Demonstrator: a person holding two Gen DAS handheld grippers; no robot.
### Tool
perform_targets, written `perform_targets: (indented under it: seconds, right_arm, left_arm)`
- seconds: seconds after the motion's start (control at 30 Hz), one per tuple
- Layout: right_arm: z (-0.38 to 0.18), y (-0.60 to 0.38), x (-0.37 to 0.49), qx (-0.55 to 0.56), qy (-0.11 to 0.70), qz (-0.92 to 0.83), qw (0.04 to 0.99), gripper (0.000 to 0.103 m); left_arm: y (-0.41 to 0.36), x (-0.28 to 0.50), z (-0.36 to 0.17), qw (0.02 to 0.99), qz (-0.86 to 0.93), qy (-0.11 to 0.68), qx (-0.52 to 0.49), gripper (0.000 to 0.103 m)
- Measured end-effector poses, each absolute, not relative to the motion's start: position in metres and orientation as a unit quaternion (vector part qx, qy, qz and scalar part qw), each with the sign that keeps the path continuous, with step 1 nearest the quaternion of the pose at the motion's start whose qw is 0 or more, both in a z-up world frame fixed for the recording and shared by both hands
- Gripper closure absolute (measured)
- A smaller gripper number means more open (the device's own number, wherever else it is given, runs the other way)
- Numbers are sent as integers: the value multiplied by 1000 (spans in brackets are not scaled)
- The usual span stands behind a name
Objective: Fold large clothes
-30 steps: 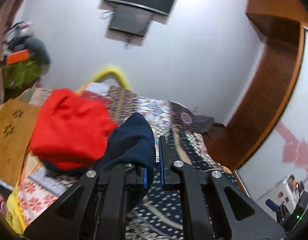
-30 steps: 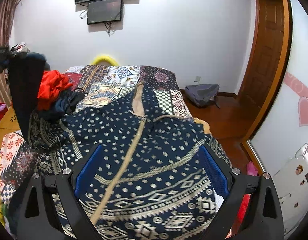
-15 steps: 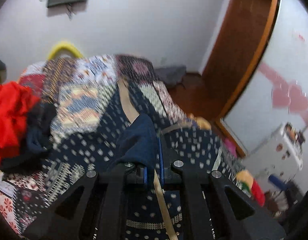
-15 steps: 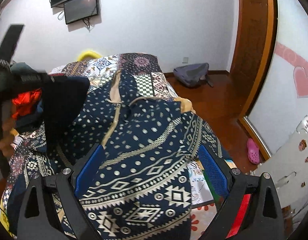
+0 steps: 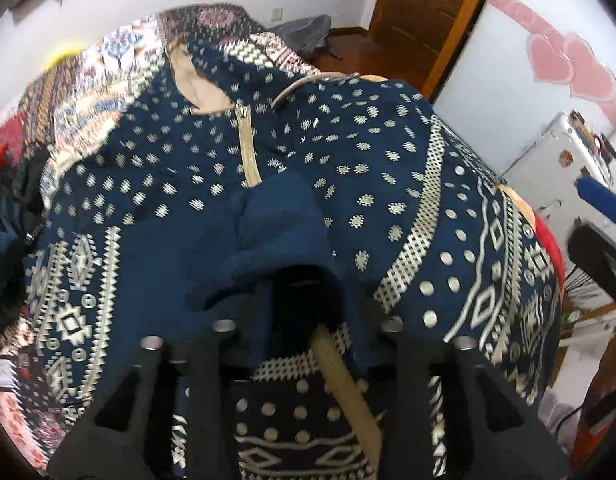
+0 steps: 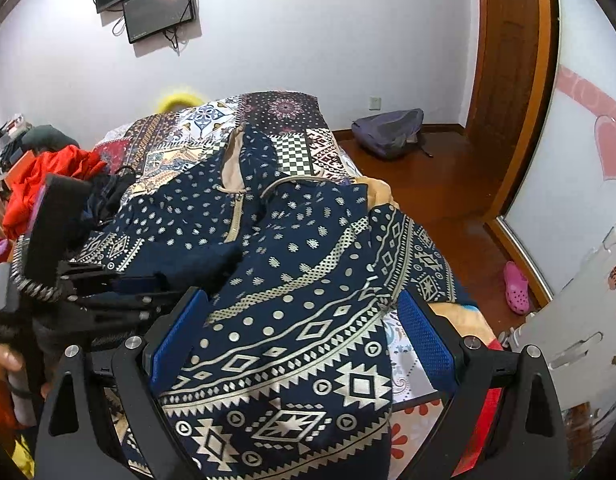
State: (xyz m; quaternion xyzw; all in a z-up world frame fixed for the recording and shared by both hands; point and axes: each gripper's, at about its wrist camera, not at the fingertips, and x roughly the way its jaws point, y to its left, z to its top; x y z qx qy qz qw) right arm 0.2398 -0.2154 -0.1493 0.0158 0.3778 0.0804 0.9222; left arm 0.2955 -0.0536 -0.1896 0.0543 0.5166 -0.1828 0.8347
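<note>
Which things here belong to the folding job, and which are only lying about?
Job: patterned navy garment; its plain navy sleeve end between the just-opened left gripper; open right gripper.
Lying about: red clothes; grey backpack; pink shoe.

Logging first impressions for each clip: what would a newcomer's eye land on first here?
The navy garment with pale geometric print, spread over most of the bed. A plain navy fold of it lies bunched at the left tongs, whose jaws have just been opening; the right tongs stand wide open over its hem. Behind, at the bed's left edge, a red heap stands out.
</note>
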Motion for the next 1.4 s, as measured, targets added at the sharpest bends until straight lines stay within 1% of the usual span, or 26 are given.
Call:
perform_targets:
  seconds: [0.07,0.17,0.37,0.43,0.57,0.73,0.93,0.97,1.03,1.07,1.13,1.2,1.23,1.27,1.3,1.33,1.37,1.4]
  right_arm:
    - [-149,-211,241,11,378,81,922,9]
    - [-146,-202,243,-6,374,84,924,9]
    - [-137,-171,248,-71,355,105,926,9]
    - [-138,-154,253,-98,356,122,921,9]
    - [-151,-120,264,-148,373,154,903,9]
    - [-179,-80,279,-195,410,190,871,10]
    - [-218,-35,296,-273,448,216,823,12]
    - [-226,-29,299,-292,452,217,814,14]
    - [-237,-20,304,-320,461,218,799,25]
    - [-243,-15,308,-332,466,218,790,27]
    - [-251,-11,312,-338,479,221,779,34]
    - [-260,-7,315,-335,494,228,769,38]
    - [-264,-5,315,-333,494,229,770,41]
    - [-265,-5,315,-331,490,230,773,41]
    - [-266,-4,315,-329,487,232,775,44]
    - [-266,-4,315,-327,486,234,776,54]
    - [-265,-4,315,-323,484,239,777,62]
    - [-265,-4,315,-328,478,236,780,77]
  left_arm:
    - [-48,288,-180,846,-179,498,60,44]
    - [-28,272,-156,869,-167,461,65,35]
    - [27,255,-130,899,-111,420,61,24]
    - [49,249,-127,905,-83,413,62,22]
    - [92,238,-133,908,-31,414,61,22]
    - [142,226,-155,898,4,439,21,22]
    - [171,217,-185,885,25,464,-7,22]
    - [173,216,-190,884,27,467,-11,22]
    - [178,213,-201,880,28,473,-25,22]
    - [179,211,-205,879,28,476,-32,22]
    - [182,210,-216,873,26,484,-47,22]
    - [183,209,-226,867,21,494,-56,22]
    - [182,209,-229,866,19,497,-57,22]
    - [181,210,-232,864,17,501,-56,22]
    - [180,210,-234,862,16,504,-54,22]
    - [180,211,-235,861,16,506,-52,22]
    - [179,211,-237,860,16,508,-49,22]
    - [178,212,-238,859,16,509,-48,22]
